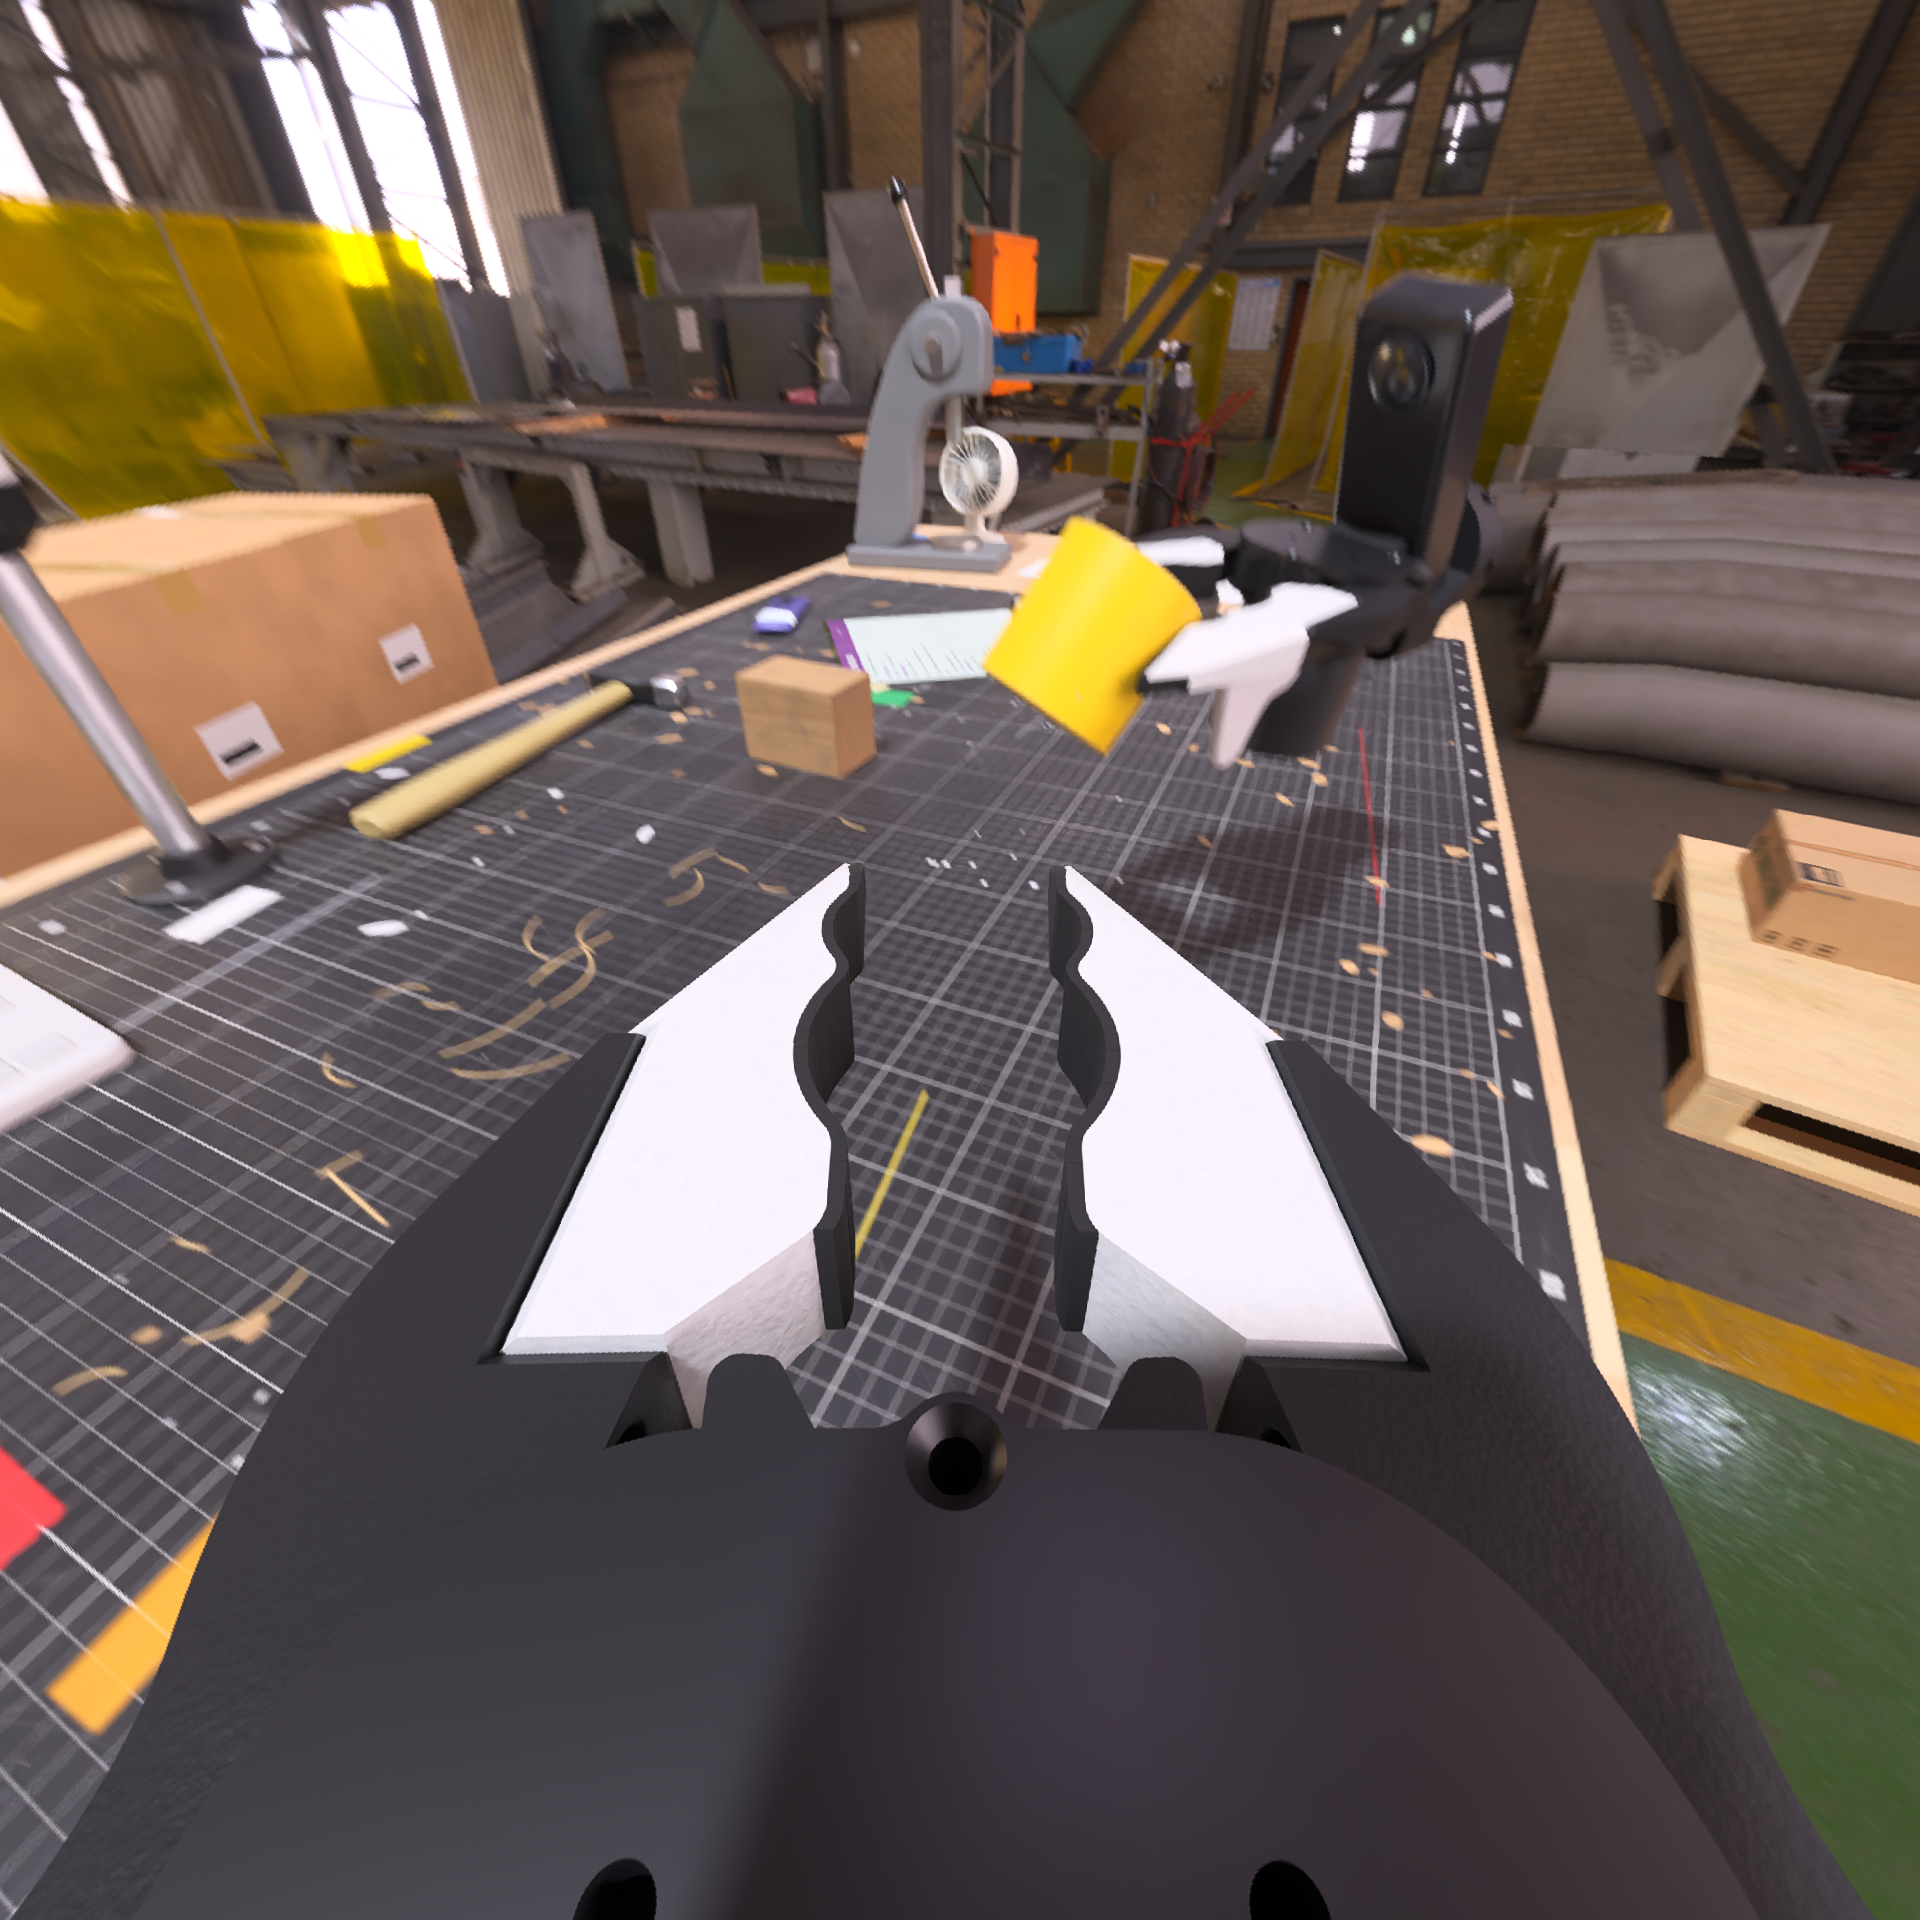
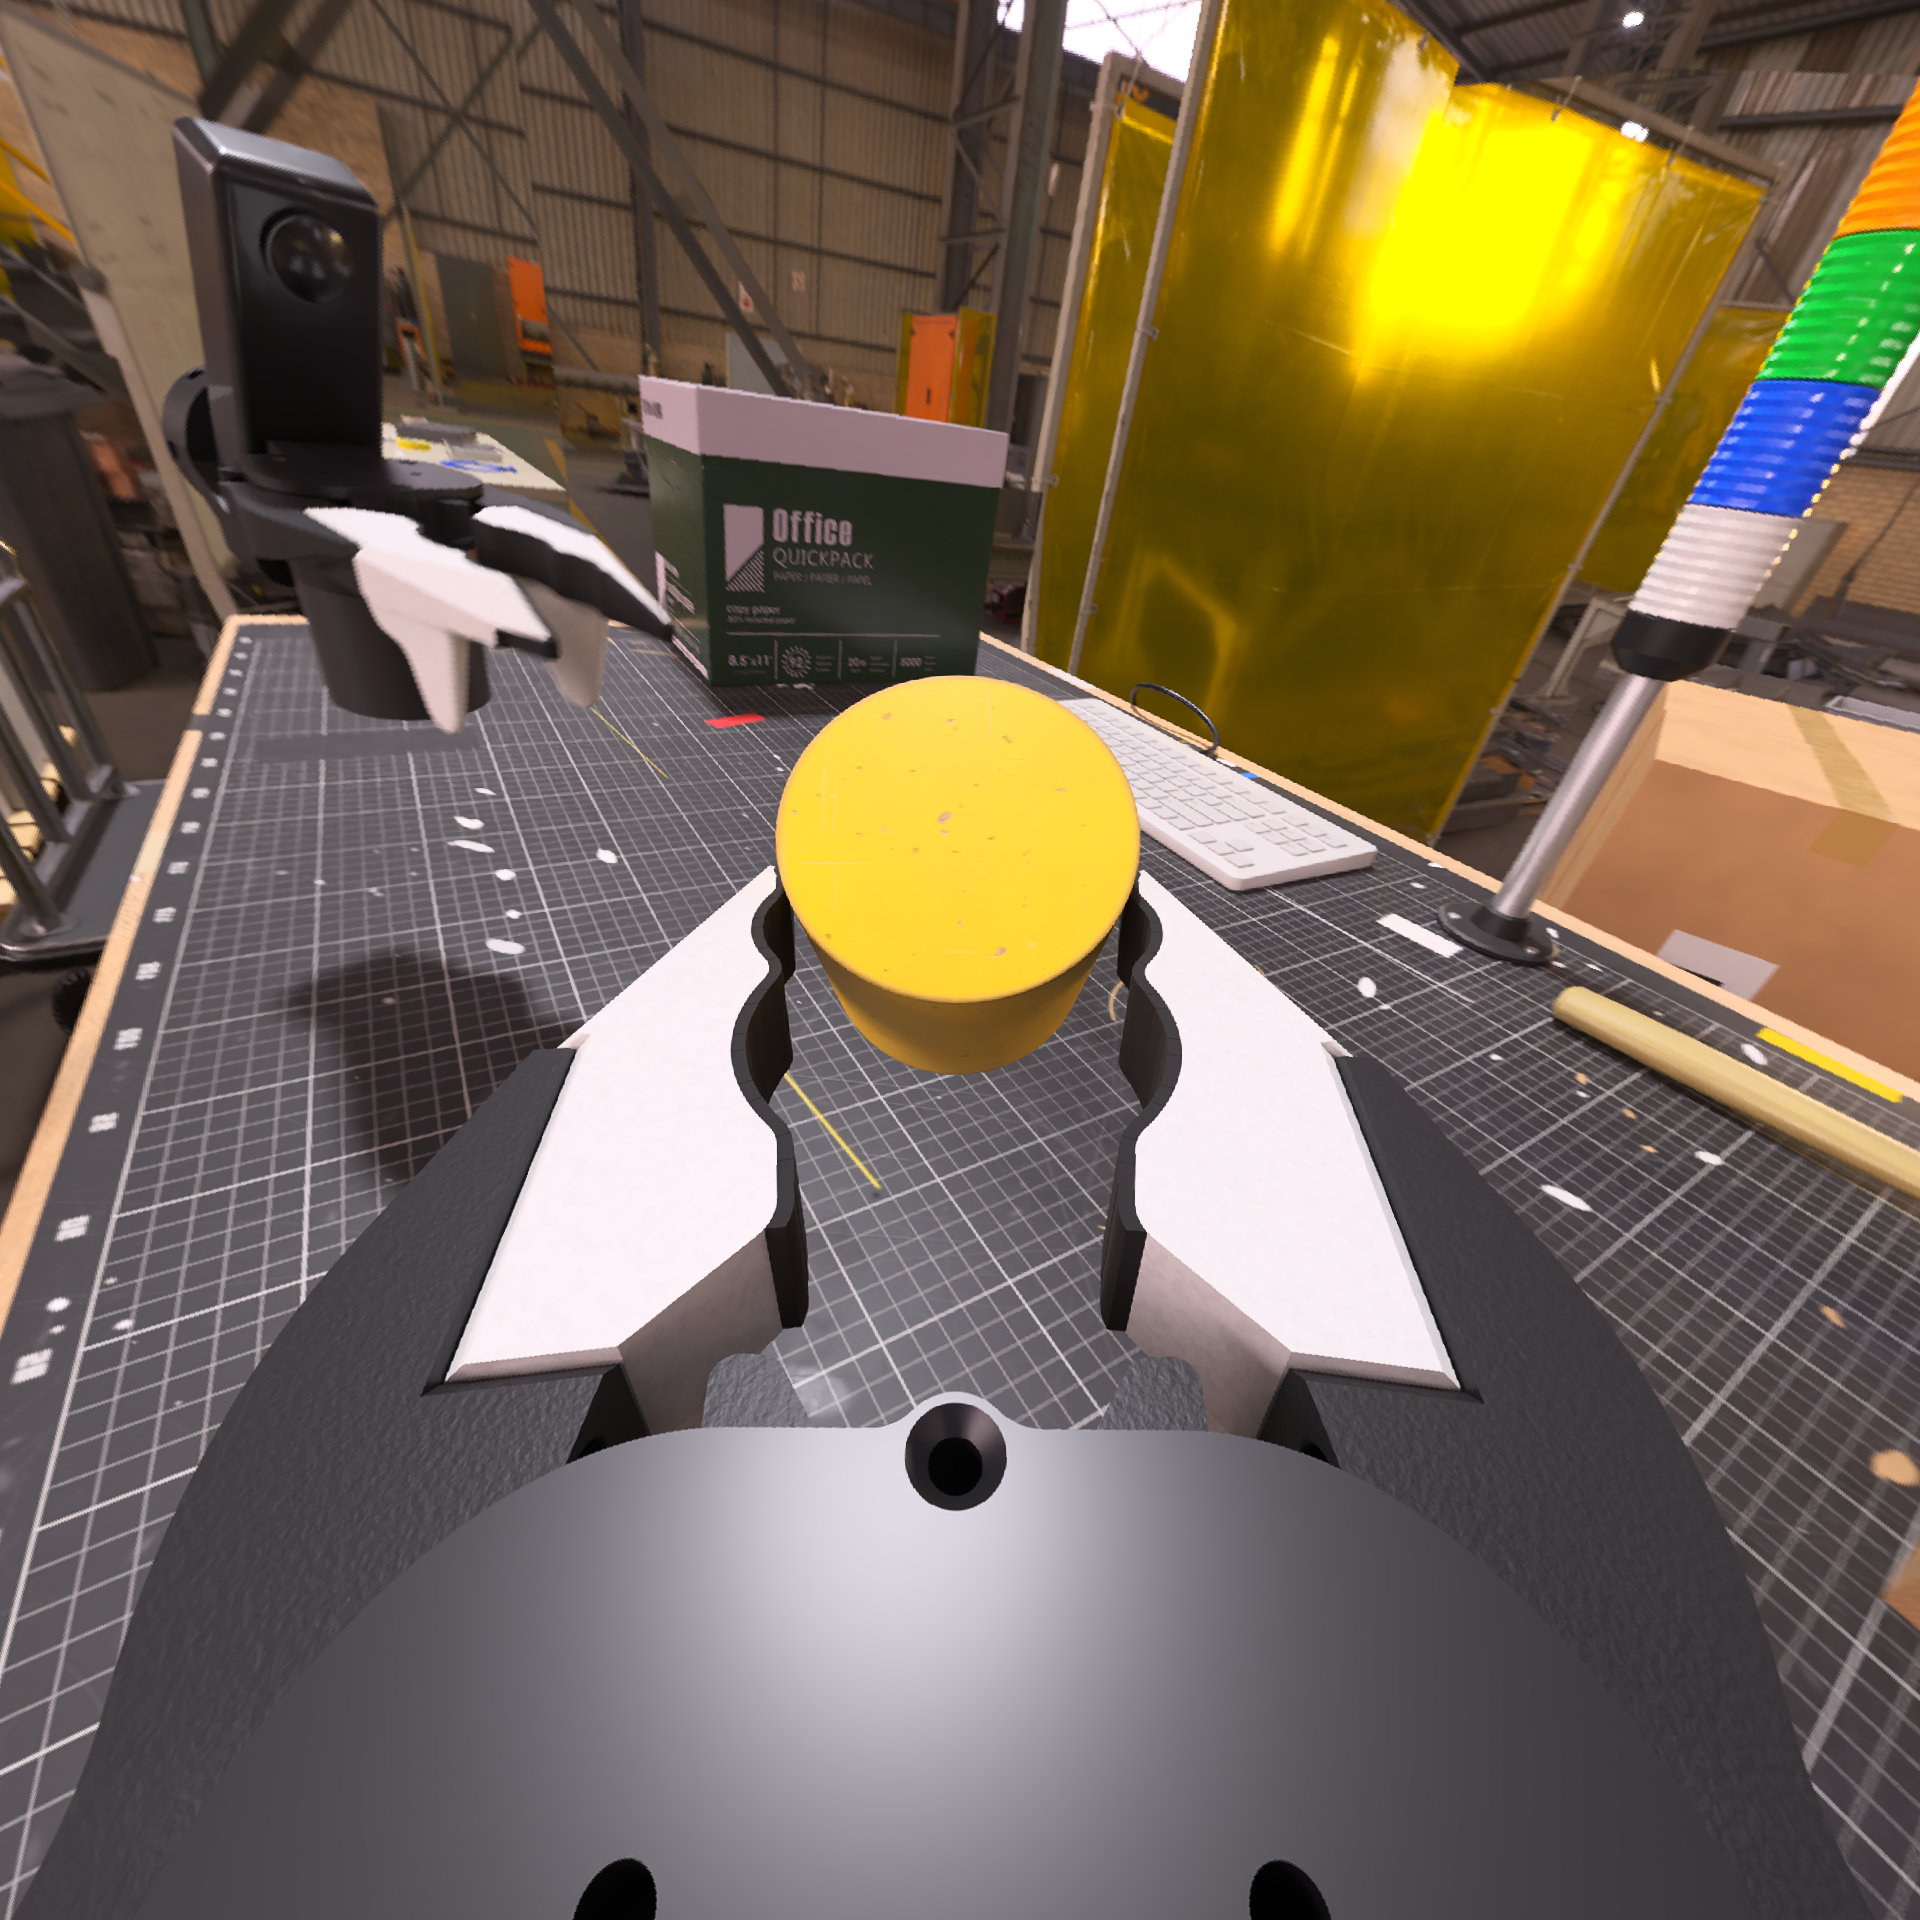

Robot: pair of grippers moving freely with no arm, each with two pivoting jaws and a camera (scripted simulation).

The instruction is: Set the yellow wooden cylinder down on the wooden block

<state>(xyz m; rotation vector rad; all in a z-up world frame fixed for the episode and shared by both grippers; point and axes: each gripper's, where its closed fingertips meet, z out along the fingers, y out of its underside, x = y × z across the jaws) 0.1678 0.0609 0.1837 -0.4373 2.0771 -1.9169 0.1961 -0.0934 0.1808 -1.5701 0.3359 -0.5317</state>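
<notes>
The yellow wooden cylinder point(image 1: 1086, 634) is held tilted in the air by my right gripper point(image 1: 1143, 618), above the mat and to the right of the wooden block point(image 1: 805, 717). The block stands on the dark cutting mat point(image 1: 1039, 831), with nothing on it. In the right wrist view my right gripper point(image 2: 956, 888) is shut on the cylinder point(image 2: 956, 831) at the fingertips, its round end facing the camera; the block is out of that view. My left gripper point(image 1: 956, 894) is open and empty, hovering over the near mat, and also shows in the right wrist view point(image 2: 608, 634).
A hammer point(image 1: 499, 758) lies left of the block, with a paper sheet point(image 1: 925, 644), arbor press point(image 1: 914, 447) and small fan point(image 1: 977, 478) behind. A cardboard box point(image 1: 229, 644) stands off the left edge. A keyboard point(image 2: 1216, 800), paper carton point(image 2: 821, 540) and signal-light pole point(image 2: 1600, 769) stand at the other end.
</notes>
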